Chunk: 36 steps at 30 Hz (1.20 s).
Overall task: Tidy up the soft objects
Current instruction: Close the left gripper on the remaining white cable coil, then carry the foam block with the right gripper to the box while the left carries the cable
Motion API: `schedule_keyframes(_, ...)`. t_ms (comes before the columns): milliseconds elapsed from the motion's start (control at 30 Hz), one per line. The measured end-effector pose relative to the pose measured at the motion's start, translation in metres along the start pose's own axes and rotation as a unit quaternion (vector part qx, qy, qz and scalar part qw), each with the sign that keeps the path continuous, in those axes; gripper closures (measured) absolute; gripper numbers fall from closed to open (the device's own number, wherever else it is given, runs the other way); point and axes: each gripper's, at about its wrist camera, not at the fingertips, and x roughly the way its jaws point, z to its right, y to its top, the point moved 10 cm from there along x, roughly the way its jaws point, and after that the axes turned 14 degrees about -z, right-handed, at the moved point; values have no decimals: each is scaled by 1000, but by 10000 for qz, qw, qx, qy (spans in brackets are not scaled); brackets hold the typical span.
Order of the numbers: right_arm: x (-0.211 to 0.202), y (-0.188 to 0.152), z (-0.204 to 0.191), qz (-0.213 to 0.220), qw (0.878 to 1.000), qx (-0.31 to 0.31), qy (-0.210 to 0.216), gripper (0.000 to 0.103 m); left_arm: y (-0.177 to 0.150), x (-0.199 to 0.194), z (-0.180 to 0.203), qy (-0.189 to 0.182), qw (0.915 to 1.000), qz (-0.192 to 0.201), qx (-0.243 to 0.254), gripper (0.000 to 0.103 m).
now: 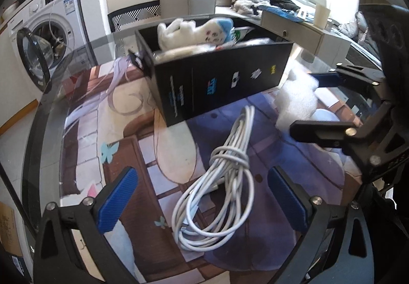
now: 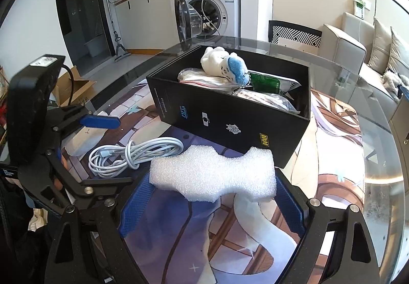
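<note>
A black box (image 2: 230, 115) stood on the glass worktop (image 2: 358, 156), already holding a white plush toy (image 2: 219, 59) and some bagged items. The right tool (image 2: 212, 197) gripped a white foam piece (image 2: 212, 174) between its blue pads, lifted just in front of the box. The left tool (image 1: 202, 199), pads apart and empty, hovered over a coiled white cable (image 1: 225, 174) lying just beside the box. Loading seemed under way; next, the foam likely needed carrying over the box's near wall and releasing.
</note>
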Motion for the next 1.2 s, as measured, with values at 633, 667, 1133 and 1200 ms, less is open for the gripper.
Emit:
schedule_keyframes(633,-9,3,3,163,9998,98,103,12,3,-13,5,-552,9982,229,-85,75)
schedule_keyframes(667,-10,3,4,179,9997,98,98,12,3,-14,6,-577,9980,232,-90,75)
schedule_keyframes(1133,-30,6,5,493,9987,87,106,12,14,-44,2,-908,9935,621,-279,75)
schedule_keyframes(1200,-35,8,4,572,9983,76,104,12,16,-51,0,-972,9920,727,-344,75)
